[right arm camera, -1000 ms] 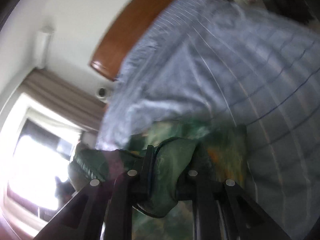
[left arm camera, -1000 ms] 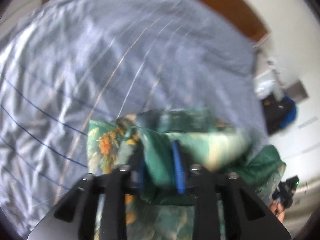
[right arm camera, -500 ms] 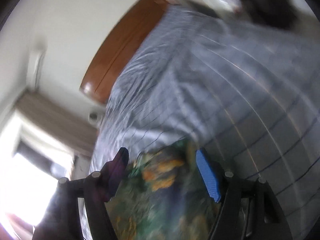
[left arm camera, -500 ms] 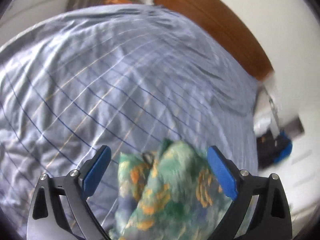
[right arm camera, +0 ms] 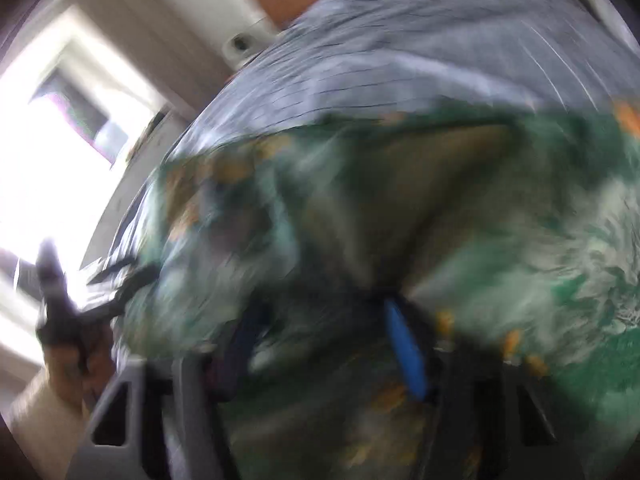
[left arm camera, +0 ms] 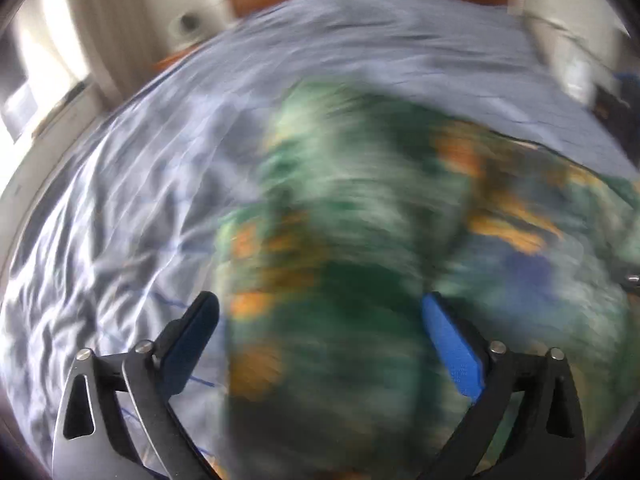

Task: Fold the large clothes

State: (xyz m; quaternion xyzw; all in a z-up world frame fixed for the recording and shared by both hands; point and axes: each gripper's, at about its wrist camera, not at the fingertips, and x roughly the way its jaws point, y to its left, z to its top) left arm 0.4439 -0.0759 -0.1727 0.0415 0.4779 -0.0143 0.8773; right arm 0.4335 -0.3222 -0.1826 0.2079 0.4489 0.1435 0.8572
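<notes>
Bed [left arm camera: 360, 40] with striped blue cover; green floral garment [left arm camera: 352, 216] on it

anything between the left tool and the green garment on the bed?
Nothing visible. The left tool is open, its fingers straddling the green floral garment, which lies on the striped blue bedsheet. Heavy motion blur; contact can't be judged. The right tool is buried in the same fabric, its grip unclear.
</notes>
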